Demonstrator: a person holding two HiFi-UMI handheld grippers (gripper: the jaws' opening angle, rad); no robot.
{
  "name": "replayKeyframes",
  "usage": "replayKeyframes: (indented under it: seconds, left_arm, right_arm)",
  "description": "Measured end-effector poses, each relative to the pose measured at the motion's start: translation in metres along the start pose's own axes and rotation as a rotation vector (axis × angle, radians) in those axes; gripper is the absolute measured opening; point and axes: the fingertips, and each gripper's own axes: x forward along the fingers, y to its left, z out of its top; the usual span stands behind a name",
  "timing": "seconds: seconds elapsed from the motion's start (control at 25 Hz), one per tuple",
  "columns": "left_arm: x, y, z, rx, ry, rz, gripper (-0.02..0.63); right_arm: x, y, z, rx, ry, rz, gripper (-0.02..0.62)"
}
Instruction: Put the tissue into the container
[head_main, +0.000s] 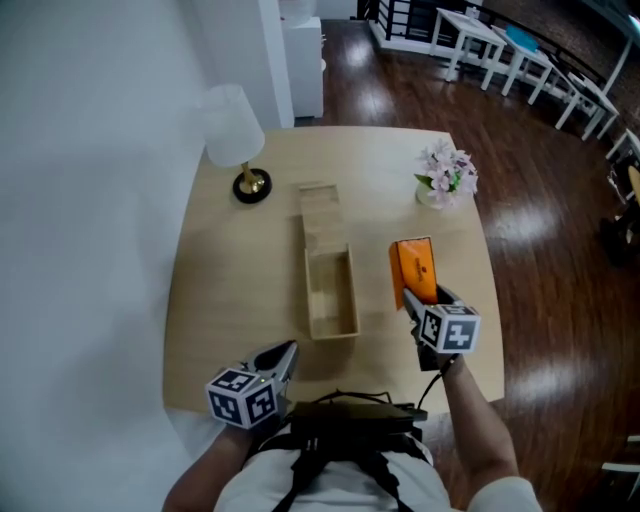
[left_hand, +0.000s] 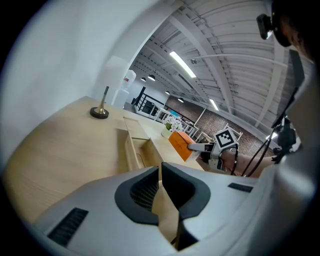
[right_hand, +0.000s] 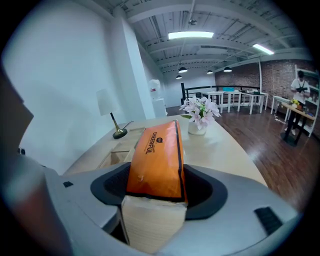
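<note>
Left gripper (head_main: 286, 352), jaws together, empty; right gripper (head_main: 413, 300) clamps the orange tissue pack (head_main: 414, 266) just right of the container (head_main: 310, 296), long axes parallel.

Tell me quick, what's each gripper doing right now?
Left gripper: closed, nothing in it.
Right gripper: closed on the orange tissue pack.

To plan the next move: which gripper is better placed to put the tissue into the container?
Right: the right gripper holds the orange tissue pack beside the open container; the left gripper is empty.
</note>
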Motion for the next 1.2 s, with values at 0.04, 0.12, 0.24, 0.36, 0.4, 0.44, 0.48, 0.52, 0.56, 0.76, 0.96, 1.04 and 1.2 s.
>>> replayKeyframes:
  seconds: [0.04, 0.12, 0.24, 0.36, 0.4, 0.44, 0.48, 0.52, 0.56, 0.76, 0.96, 1.04, 1.2]
  left_arm:
    - [-0.002, 0.002, 0.001, -0.001, -0.001, 0.0, 0.003]
    - [-0.004, 0.005, 0.002, -0.002, -0.002, -0.002, 0.003]
    - [-0.007, 0.009, 0.002, -0.003, 0.0, -0.009, 0.003]
    - [-0.012, 0.014, 0.003, -0.003, -0.001, -0.014, 0.003]
    - [-0.014, 0.016, 0.003, -0.005, -0.002, -0.014, 0.003]
    - [-0.015, 0.019, 0.003, -0.008, -0.003, -0.012, 0.003]
    - [-0.017, 0.021, 0.002, -0.011, -0.005, -0.011, 0.003]
    - [-0.018, 0.023, 0.002, -0.013, -0.005, -0.011, 0.003]
    - [-0.019, 0.025, 0.002, -0.014, -0.005, -0.011, 0.003]
    - [-0.025, 0.031, 0.0, -0.013, -0.003, -0.017, 0.003]
    - [-0.031, 0.039, -0.001, -0.015, 0.002, -0.014, 0.003]
    - [-0.034, 0.042, -0.002, -0.018, 0.004, -0.011, 0.003]
    - [-0.039, 0.046, -0.003, -0.021, 0.006, -0.009, 0.003]
  right_arm:
    - [0.0, 0.006, 0.001, 0.001, -0.003, 0.007, 0.324]
    - [0.001, 0.019, 0.003, 0.003, -0.009, 0.021, 0.324]
    - [0.002, 0.043, 0.005, 0.001, -0.016, 0.049, 0.322]
    - [0.006, 0.067, 0.005, -0.003, -0.017, 0.076, 0.322]
    - [0.008, 0.074, 0.005, -0.005, -0.016, 0.083, 0.322]
    - [0.009, 0.081, 0.004, -0.007, -0.015, 0.089, 0.322]
    - [0.011, 0.088, 0.003, -0.008, -0.014, 0.095, 0.322]
    - [0.013, 0.094, 0.003, -0.009, -0.014, 0.101, 0.321]
    - [0.014, 0.101, 0.003, -0.011, -0.015, 0.106, 0.321]
    - [0.025, 0.14, -0.003, -0.024, -0.014, 0.109, 0.321]
    - [0.048, 0.162, -0.021, -0.04, 0.029, 0.083, 0.321]
    - [0.054, 0.166, -0.027, -0.058, 0.048, 0.066, 0.321]
    - [0.063, 0.175, -0.031, -0.095, 0.049, 0.041, 0.321]
